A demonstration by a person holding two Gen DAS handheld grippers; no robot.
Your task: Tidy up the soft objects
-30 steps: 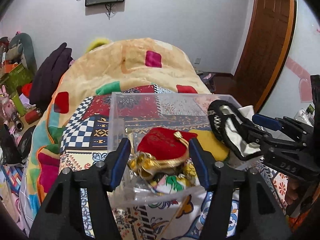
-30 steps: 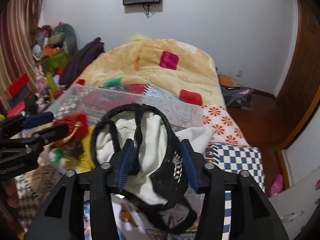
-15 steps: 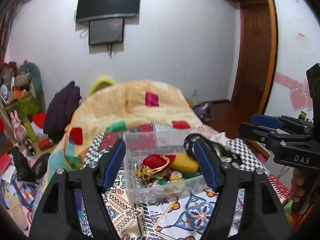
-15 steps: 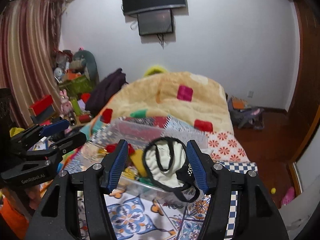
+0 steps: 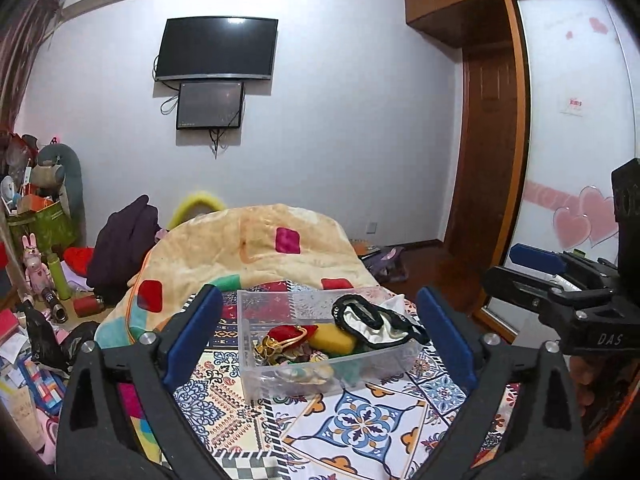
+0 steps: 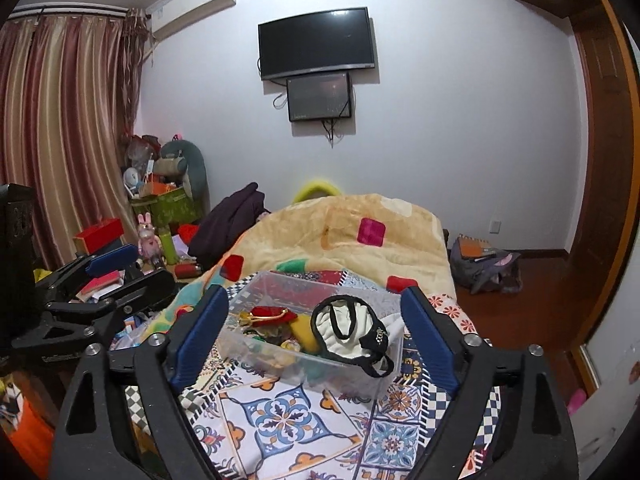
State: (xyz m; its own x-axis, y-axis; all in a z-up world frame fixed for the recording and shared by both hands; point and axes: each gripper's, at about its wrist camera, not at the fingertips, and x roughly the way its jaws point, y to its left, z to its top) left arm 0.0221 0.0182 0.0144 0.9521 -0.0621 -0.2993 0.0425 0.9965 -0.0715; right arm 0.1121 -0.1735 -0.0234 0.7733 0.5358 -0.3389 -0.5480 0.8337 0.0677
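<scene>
On the patterned bedspread at lower centre of both wrist views sits a clear plastic bin. Its contents are visible through the walls: a red pouch with gold cord at the left of the bin, a yellow pad beside it toward the middle, and a white garment with black trim at the right end, draped over the bin's right rim with a black loop hanging outside the wall in the right wrist view. Other small colourful items lie low in the bin; they cannot be identified.

Left gripper: jaws spread wide, nothing between them, blue pads framing the bin from a position clear of it. Right gripper: jaws likewise spread wide and empty, clear of the bin, pads framing it on both sides. Each gripper appears at the edge of the other's view, the right one at the right edge of the left wrist view, the left one at the left edge of the right wrist view.

Behind the bin, a cream quilt with coloured patches is heaped across the middle of the frame. A wall-mounted television occupies the upper centre, with a smaller screen directly below it. Striped curtains fill the upper left of the right wrist view.
</scene>
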